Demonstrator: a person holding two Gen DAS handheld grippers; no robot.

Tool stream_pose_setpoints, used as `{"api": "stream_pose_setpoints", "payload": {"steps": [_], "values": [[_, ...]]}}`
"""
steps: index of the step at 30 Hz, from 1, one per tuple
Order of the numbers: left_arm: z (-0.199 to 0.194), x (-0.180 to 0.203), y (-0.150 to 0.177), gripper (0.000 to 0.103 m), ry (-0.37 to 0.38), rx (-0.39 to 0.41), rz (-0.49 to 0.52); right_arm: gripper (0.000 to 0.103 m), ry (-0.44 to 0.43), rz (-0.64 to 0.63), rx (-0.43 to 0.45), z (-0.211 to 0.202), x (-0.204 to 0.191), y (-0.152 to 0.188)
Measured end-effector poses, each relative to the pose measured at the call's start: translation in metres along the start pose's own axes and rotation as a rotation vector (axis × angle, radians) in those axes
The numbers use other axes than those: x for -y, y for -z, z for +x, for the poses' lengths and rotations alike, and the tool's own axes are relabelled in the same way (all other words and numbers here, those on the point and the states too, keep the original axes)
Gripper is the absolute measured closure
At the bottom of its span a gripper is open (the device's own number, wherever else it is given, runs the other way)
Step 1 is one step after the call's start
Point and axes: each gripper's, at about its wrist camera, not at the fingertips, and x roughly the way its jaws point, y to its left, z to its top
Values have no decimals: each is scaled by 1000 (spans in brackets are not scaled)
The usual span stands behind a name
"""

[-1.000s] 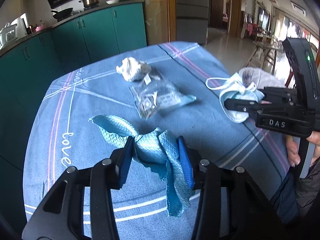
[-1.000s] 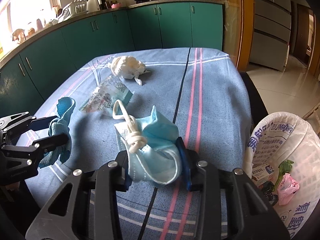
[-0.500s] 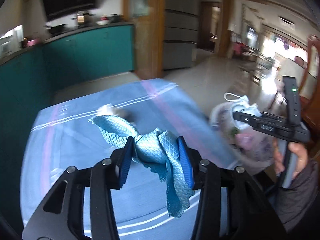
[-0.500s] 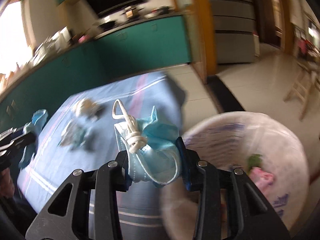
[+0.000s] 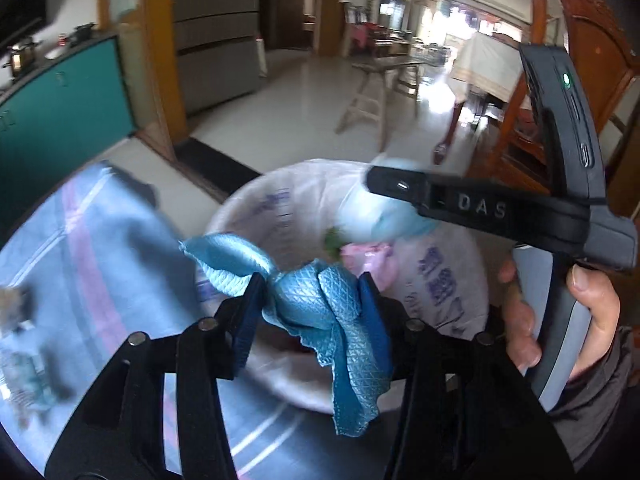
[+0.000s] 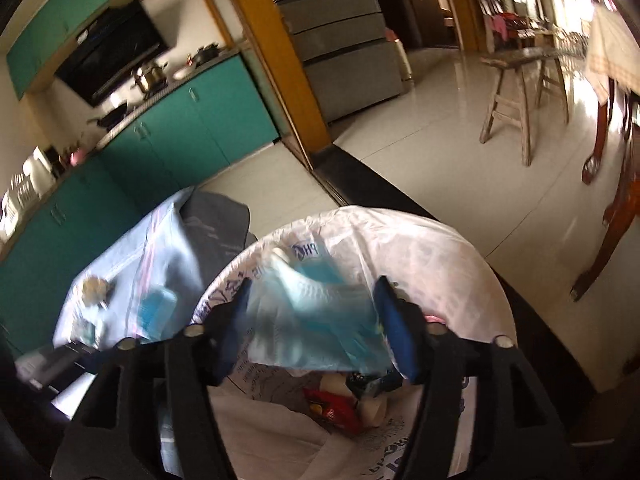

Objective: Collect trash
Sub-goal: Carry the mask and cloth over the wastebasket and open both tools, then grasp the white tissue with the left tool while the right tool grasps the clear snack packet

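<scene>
Already over the bag, the right gripper is spread wide, its mask blurred between the jaws (seemingly dropping). Left gripper pinches the cloth at the bag's near rim.

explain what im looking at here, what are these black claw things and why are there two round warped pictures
There is no robot here. A person holds a hand-held two-finger gripper in each hand, and each gripper carries a fisheye camera looking along its fingers, so each picture looks round and bent.

The left wrist view shows the left gripper shut on a blue cloth. The same view shows the right gripper from the side, with the person's hand on its handle.

The right wrist view shows the right gripper's fingers spread apart, with a blurred pale blue face mask between them, apparently being let go.

Under both is a trash bin lined with a white plastic bag, already holding rubbish. To the left is a table with a blue striped cloth, with more litter on it, too blurred to name.
</scene>
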Motion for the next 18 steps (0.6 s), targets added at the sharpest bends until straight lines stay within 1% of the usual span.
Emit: {"api": "stream_pose_setpoints", "payload": {"steps": [1,2,3,5,7,9,10,12,13,14,15,16,17,18], "values": [[3,4,-2,47,3,-1,13,32,-6,22,9,-2,4,-1],[7,8,-4,37,-10,1,28,32,-9,35,11,-3,6,-2],[6,9,-5,33,-18,6,31,32,-9,47,12,-4,9,-2],[5,7,-4,33,-23,-2,31,31,-9,57,9,-4,10,-3],[0,-2,-3,33,-71,-8,23,31,-5,60,5,-2,8,-4],[-15,-24,3,33,-186,-11,13,30,-7,65,1,-1,7,-3],[-25,-39,6,33,-257,-5,1,30,-13,68,-7,2,4,-2],[-44,-73,8,32,-367,14,-47,30,-29,51,-29,9,-6,-1],[-54,-100,9,29,-427,23,-101,30,-40,17,-47,15,-19,2],[-62,-120,9,25,-469,25,-147,30,-44,-19,-60,20,-32,5],[-69,-151,9,25,-531,24,-219,30,-46,-49,-68,23,-42,8],[-71,-171,8,25,-567,17,-269,30,-47,-85,-76,27,-55,11],[-71,-204,8,25,-606,-13,-336,30,-52,-130,-85,31,-70,17],[-68,-225,10,25,-620,-45,-377,30,-57,-169,-97,35,-84,22]]}}
